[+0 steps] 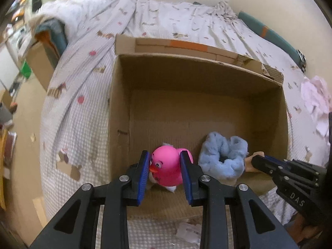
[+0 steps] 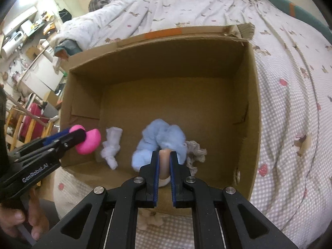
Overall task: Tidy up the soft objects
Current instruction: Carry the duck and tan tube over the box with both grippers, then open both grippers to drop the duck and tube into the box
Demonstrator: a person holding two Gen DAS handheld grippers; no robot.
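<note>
Over the cardboard box (image 1: 122, 95), the left gripper (image 1: 166, 172) clamps a pink rubber duck (image 1: 168, 168); the right gripper (image 2: 165, 166) pinches a beige toy (image 2: 165, 161) (identity unclear) beside the blue plush (image 2: 159, 143). Next, probably: open both jaws inside.

A patterned bedspread (image 1: 87, 95) covers the bed beside cluttered shelves (image 2: 22, 41).

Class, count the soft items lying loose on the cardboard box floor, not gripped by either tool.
2: a white cloth near the left wall and a beige cloth right of the blue plush. More may be hidden.
</note>
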